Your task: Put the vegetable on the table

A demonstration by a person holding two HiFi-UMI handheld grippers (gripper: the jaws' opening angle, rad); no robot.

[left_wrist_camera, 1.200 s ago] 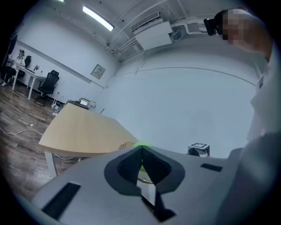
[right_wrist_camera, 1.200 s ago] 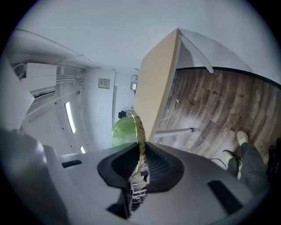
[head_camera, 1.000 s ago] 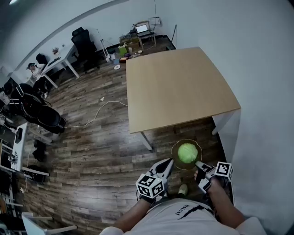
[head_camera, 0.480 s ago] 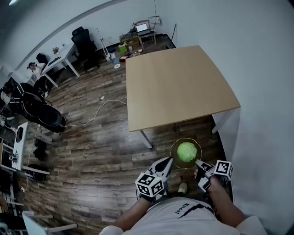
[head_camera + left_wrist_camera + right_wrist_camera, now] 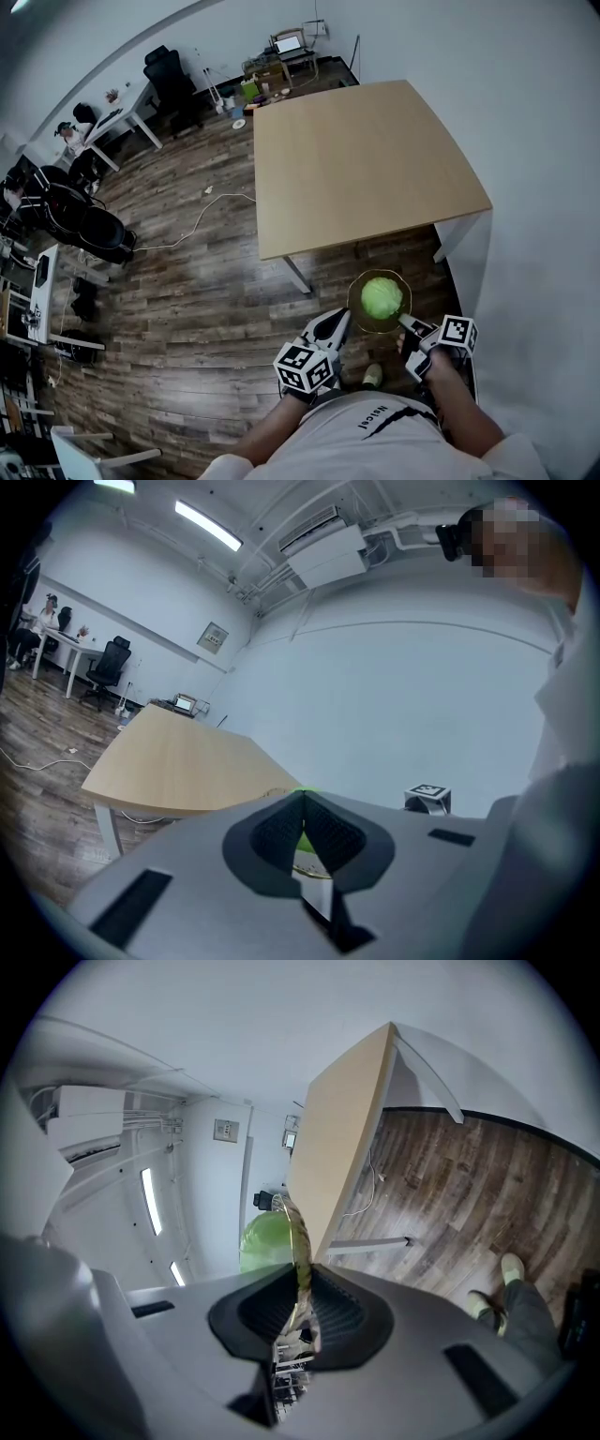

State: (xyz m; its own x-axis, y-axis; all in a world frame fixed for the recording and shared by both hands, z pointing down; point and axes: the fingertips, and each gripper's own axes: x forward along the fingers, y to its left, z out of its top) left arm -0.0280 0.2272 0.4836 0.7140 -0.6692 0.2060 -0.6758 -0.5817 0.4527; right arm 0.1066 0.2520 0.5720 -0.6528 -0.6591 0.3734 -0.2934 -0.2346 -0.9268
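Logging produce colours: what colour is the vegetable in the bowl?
Light green vegetable in the bowl; head view shows best.

I see a white cable (image 5: 197, 220) trailing across the middle of the wood floor (image 5: 187, 291), with a black office chair (image 5: 167, 75) and a laptop (image 5: 288, 44) near its far edge.

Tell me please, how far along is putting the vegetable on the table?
Done: the round green cabbage sits in a clear glass dish held in the air. In hand: the right gripper is shut on the dish's rim, the left gripper shut beside it. Left: setting it on the light wooden table, not yet reached.
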